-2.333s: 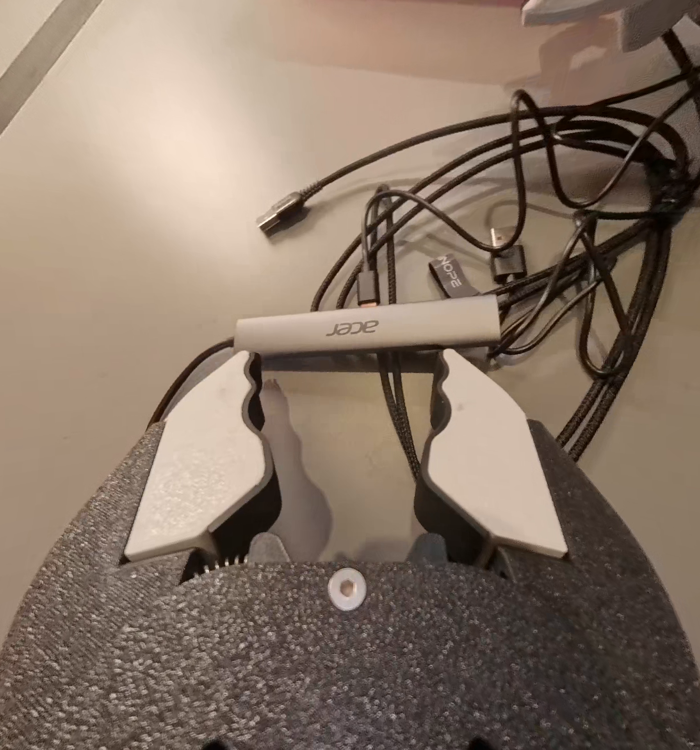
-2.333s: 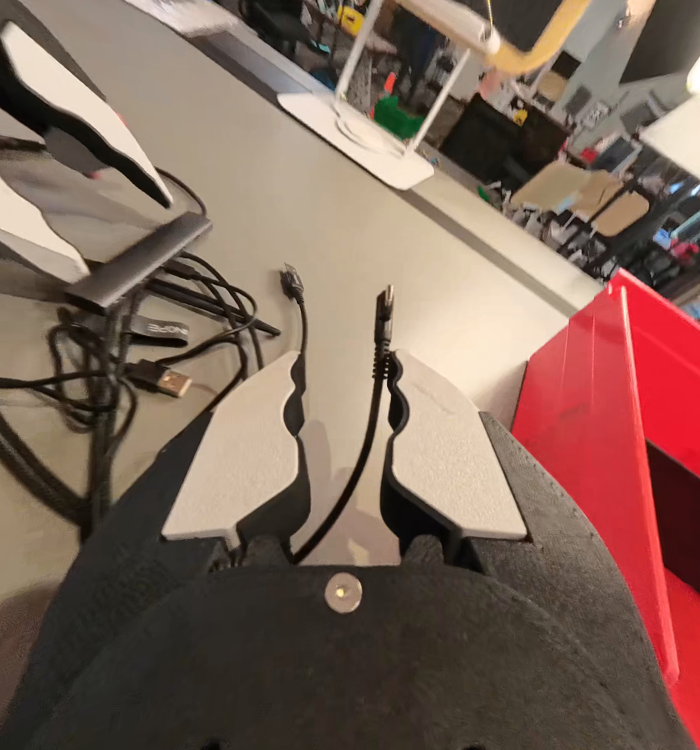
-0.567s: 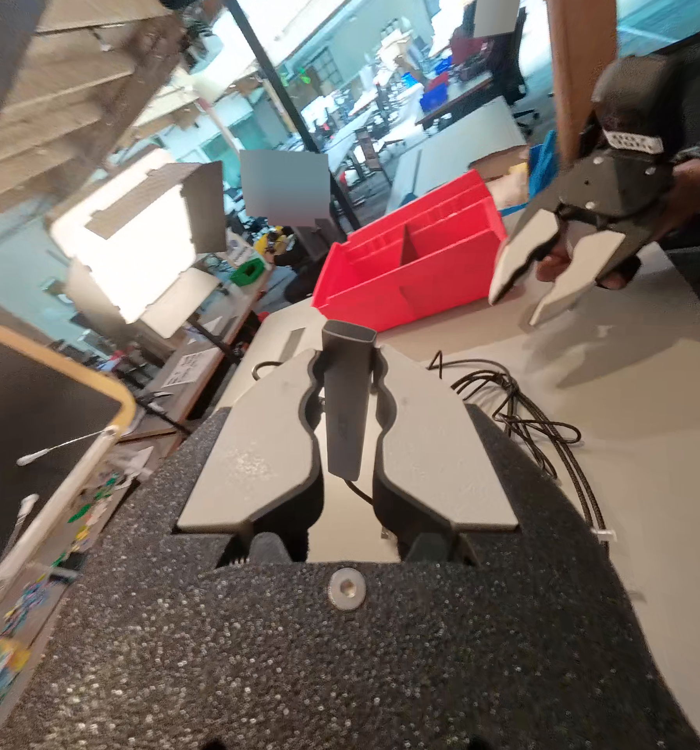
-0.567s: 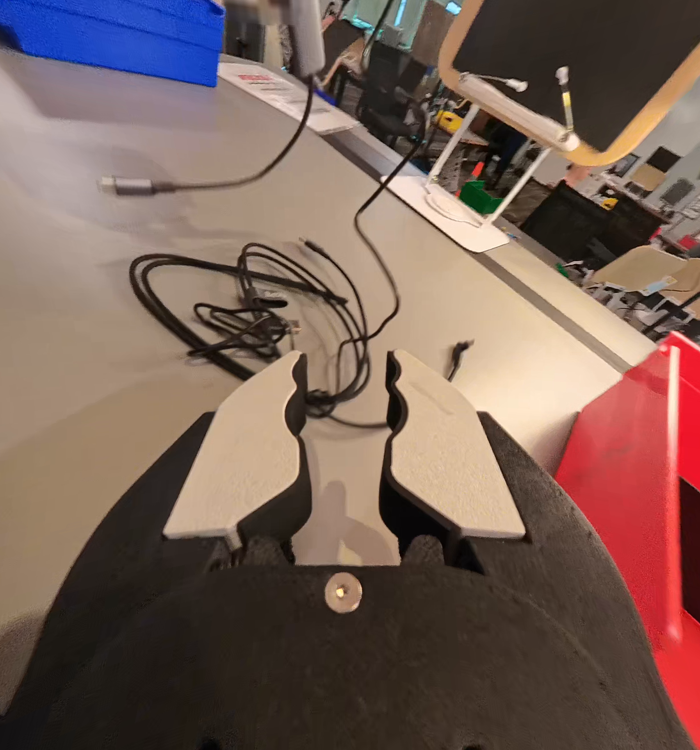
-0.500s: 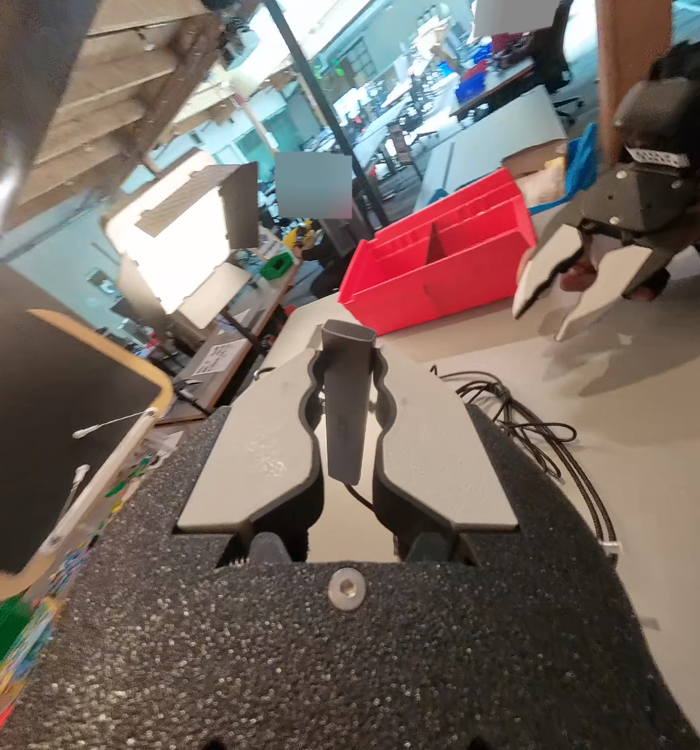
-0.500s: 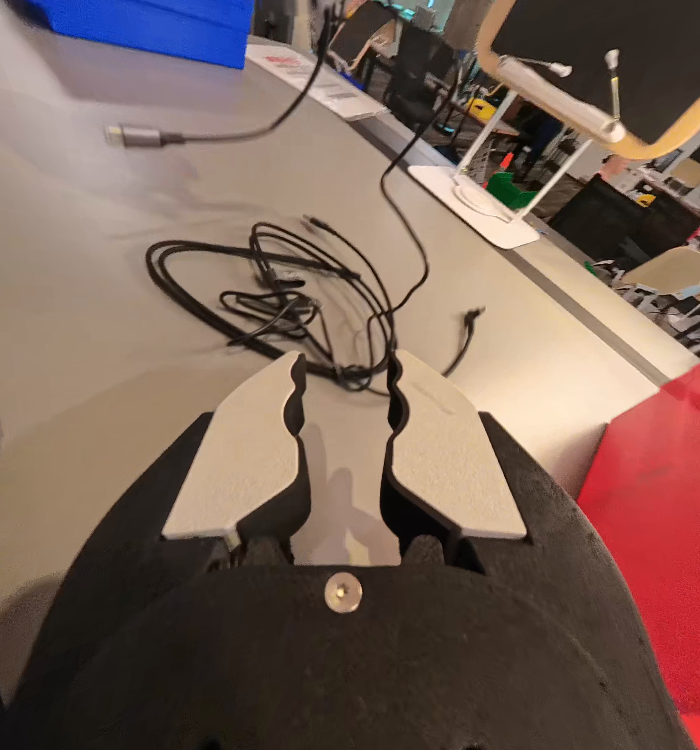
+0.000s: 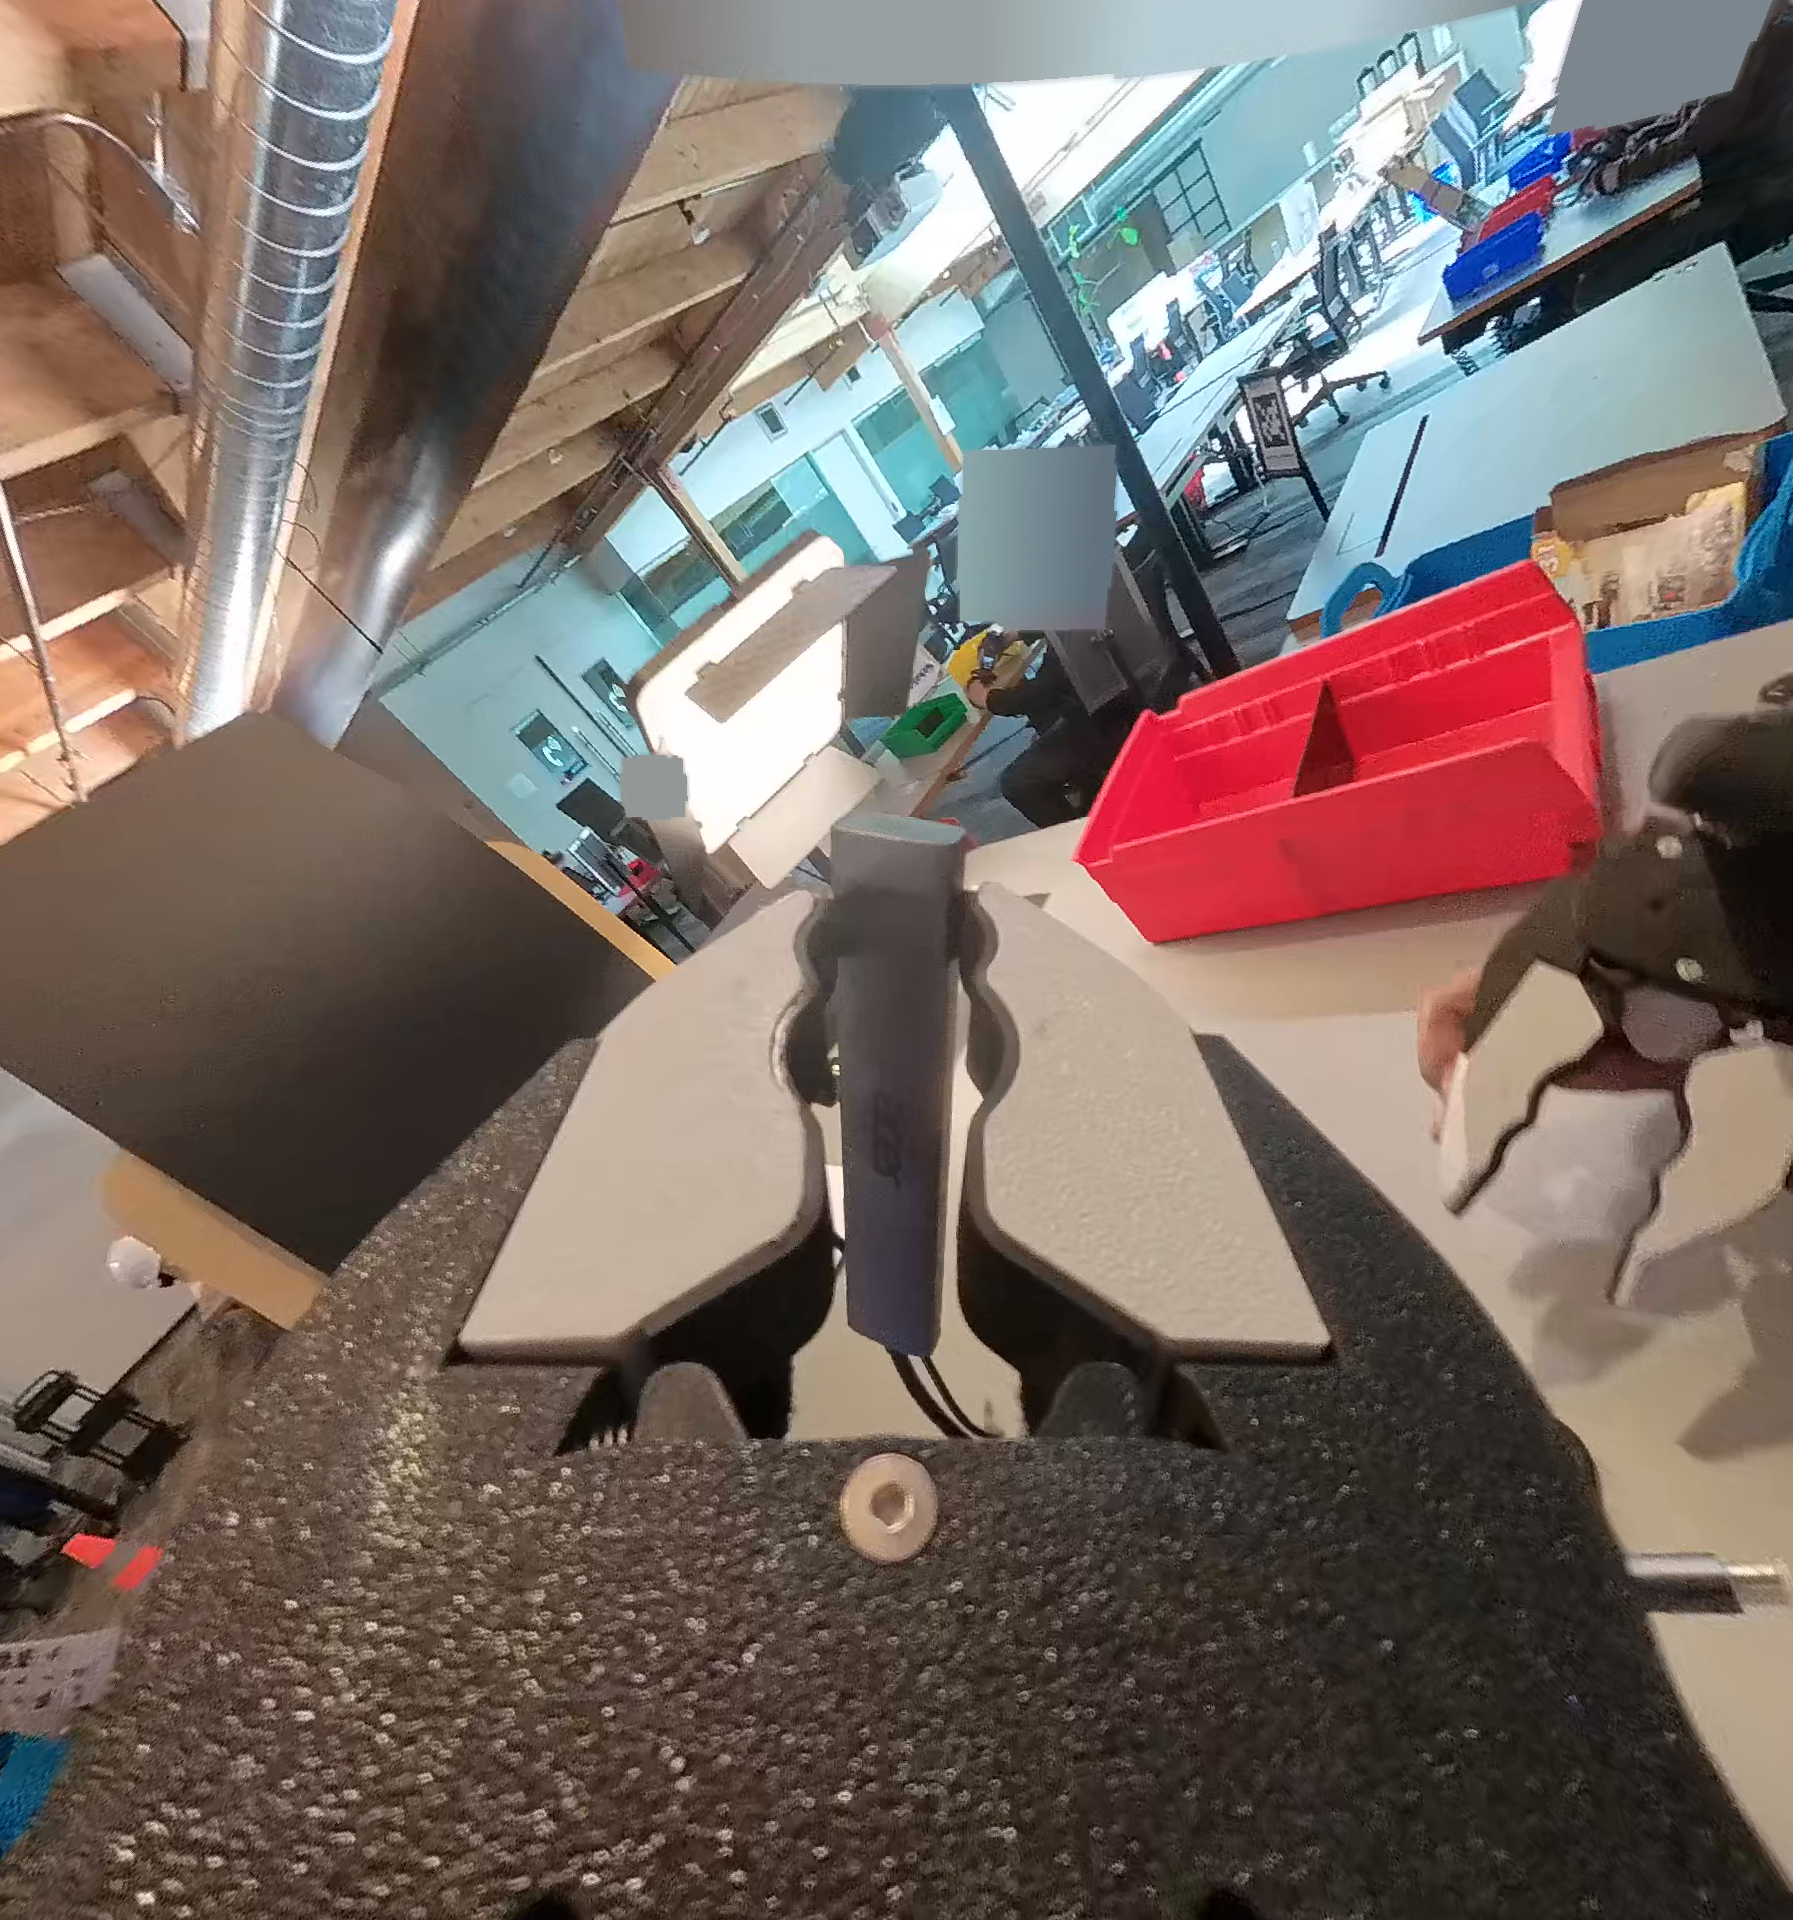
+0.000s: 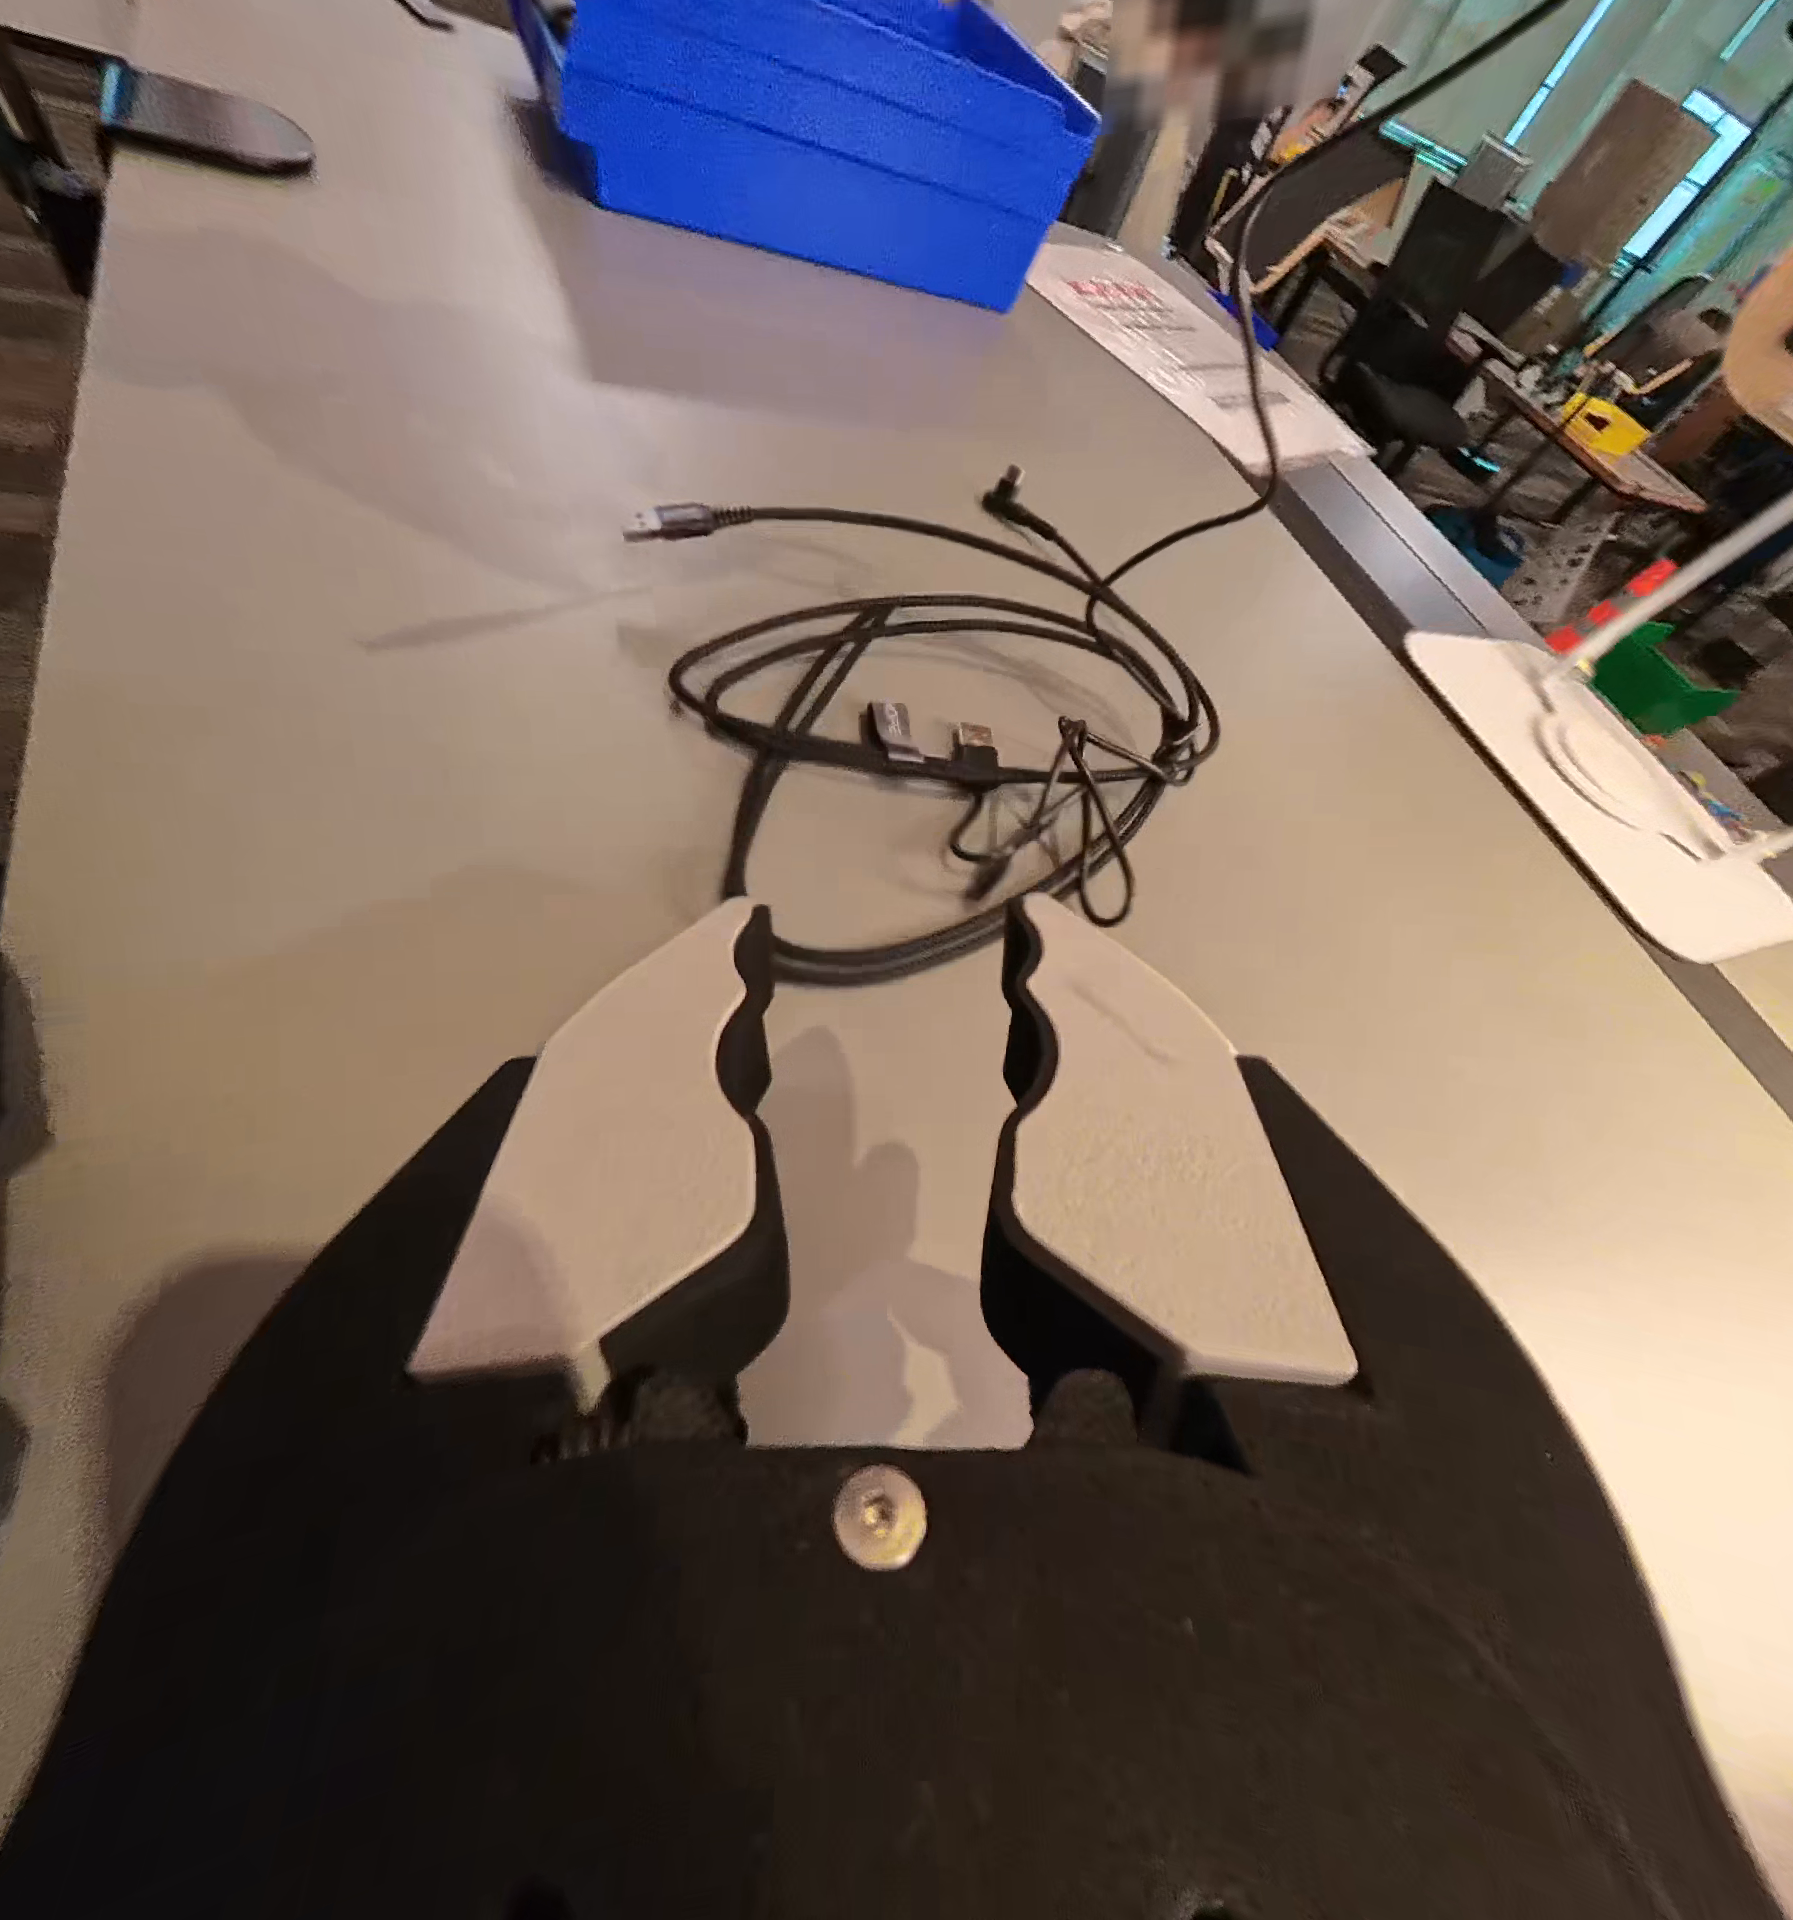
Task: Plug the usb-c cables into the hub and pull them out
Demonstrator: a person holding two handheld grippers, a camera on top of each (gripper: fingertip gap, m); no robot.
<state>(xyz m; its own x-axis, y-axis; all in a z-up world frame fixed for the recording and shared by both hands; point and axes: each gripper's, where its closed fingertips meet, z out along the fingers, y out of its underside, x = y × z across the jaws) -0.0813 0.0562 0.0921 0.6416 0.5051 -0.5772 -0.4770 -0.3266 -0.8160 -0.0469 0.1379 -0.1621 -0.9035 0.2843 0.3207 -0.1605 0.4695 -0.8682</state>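
Left gripper point(image 7: 887, 925) is lifted off the grey table point(image 8: 352, 727), its jaws clamped on the slim grey hub point(image 7: 892, 1091), which runs lengthwise between the fingers w/ one end poking past the tips. Right gripper point(image 8: 881, 920) hangs low over the table, jaws apart, holding nothing. Just beyond its tips lies the loose tangle of black cables point(image 8: 975, 727), several plug ends free; a blue bin point(image 8: 819, 135) sits far behind the tangle. No cable visibly plugged into the hub. Likely early stage: hub secured; picking a usb-c plug, inserting and pulling out all remain.
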